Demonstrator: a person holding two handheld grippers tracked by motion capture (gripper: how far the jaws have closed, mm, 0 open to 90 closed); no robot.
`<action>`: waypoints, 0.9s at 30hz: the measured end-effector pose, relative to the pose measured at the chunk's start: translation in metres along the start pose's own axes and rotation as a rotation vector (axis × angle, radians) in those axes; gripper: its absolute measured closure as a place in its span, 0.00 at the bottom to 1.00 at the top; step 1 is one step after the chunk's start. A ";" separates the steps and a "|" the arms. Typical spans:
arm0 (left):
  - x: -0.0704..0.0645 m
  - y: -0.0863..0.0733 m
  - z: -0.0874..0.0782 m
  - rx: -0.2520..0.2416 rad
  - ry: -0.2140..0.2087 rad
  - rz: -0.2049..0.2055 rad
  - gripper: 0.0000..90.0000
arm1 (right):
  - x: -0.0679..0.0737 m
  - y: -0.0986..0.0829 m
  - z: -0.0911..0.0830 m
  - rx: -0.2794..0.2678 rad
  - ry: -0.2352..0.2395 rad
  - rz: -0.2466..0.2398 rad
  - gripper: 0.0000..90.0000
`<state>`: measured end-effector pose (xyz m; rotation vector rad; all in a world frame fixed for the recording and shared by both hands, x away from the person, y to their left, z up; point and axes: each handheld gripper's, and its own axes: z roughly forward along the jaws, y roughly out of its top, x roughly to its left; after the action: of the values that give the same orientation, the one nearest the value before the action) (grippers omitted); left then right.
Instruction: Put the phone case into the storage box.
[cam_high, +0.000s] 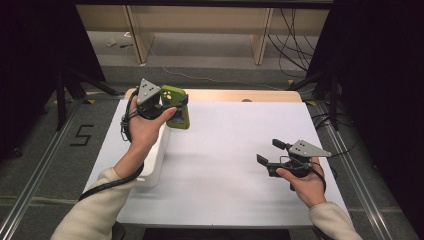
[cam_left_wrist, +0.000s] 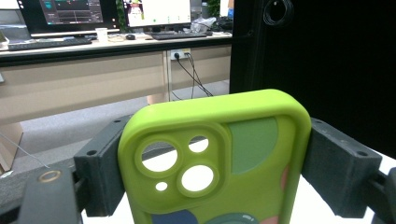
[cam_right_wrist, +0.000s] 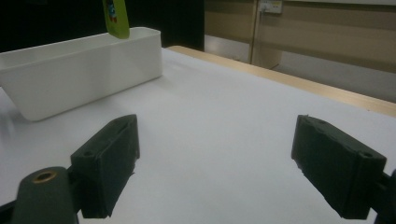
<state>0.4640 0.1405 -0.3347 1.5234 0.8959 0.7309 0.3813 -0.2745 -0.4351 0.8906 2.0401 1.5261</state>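
Right tongs idle, left tongs holding a phone case aloft.

Near: right tongs spread wide, nothing between them, low over the white tabletop. Farther: left tongs pinch the green phone case by its sides, upright, apparently above the far end of the white bin.

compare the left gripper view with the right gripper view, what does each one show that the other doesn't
Left gripper view: the green phone case's camera cutouts up close, clamped between the left tongs, with desks and monitors behind. Right gripper view: the white bin on the white table and the right tongs open and empty. Both share the green case, seen above the bin in the right gripper view.
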 end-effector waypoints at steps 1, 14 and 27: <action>0.001 0.001 0.000 -0.003 0.003 0.001 0.19 | 0.000 0.000 0.000 0.000 0.001 0.000 0.18; 0.011 0.001 -0.002 -0.002 0.036 0.002 0.19 | 0.000 0.000 0.000 -0.002 0.002 0.002 0.18; 0.022 0.001 -0.004 -0.001 0.061 -0.001 0.19 | 0.000 -0.001 0.001 0.000 0.005 0.003 0.18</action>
<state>0.4718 0.1618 -0.3334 1.5067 0.9418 0.7805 0.3815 -0.2741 -0.4361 0.8913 2.0436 1.5315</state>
